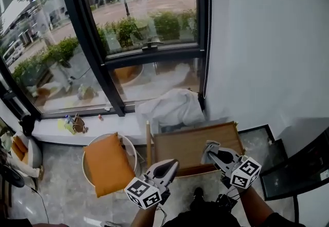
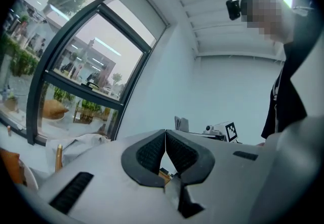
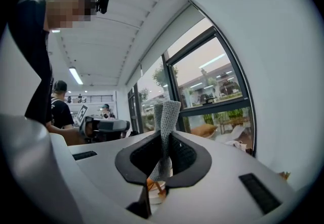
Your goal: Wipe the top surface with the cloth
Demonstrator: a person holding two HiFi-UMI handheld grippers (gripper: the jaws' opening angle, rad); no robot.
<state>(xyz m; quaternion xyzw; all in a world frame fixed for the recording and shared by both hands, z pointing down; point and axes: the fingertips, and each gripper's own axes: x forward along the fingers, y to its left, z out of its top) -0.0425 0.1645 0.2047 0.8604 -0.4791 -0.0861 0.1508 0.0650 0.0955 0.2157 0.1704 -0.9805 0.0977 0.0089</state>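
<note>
In the head view a brown wooden top (image 1: 191,145) with a raised rim lies below me, near the window. My right gripper (image 1: 212,152) hovers over its near right part, shut on a grey cloth (image 1: 208,147). In the right gripper view the knitted grey cloth (image 3: 167,114) stands up from between the jaws of the right gripper (image 3: 164,136). My left gripper (image 1: 168,167) hangs at the top's near left edge. In the left gripper view the left gripper (image 2: 165,133) has its pads pressed together with nothing between them. Both grippers tilt upward, off the wood.
A round white chair with an orange cushion (image 1: 107,164) stands left of the top. A crumpled white sheet (image 1: 172,106) lies against the dark-framed window (image 1: 110,41). A white wall (image 1: 262,46) runs along the right, with a dark cabinet (image 1: 303,167) below. People stand far back (image 3: 62,109).
</note>
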